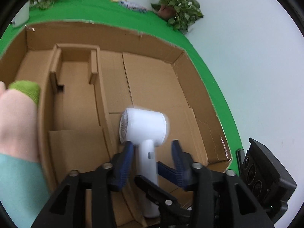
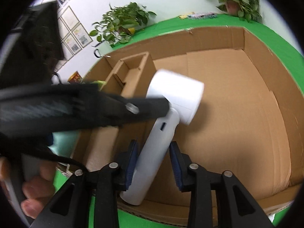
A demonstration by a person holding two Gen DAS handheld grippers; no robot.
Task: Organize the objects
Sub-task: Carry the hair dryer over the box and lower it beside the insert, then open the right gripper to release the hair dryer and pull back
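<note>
A white hair dryer (image 1: 144,125) lies in a large open cardboard box (image 1: 155,43), head away from me and handle toward me. My left gripper (image 1: 152,148) straddles the handle just below the head. Its blue pads (image 1: 178,155) stand off the handle with a clear gap on the right, so it is open. In the right wrist view my right gripper (image 2: 153,150) straddles the lower handle of the dryer (image 2: 161,133), pads slightly apart from it, open. The left gripper's black finger (image 2: 133,108) crosses there toward the dryer's neck. The handle's end sits at the box's front wall (image 2: 171,214).
A cardboard divider insert (image 1: 76,72) fills the box's left part. A hand (image 1: 17,121) with a teal sleeve and a green fuzzy object (image 1: 26,89) are at the left wall. The box stands on a green table (image 1: 214,87) with potted plants (image 1: 176,3) behind.
</note>
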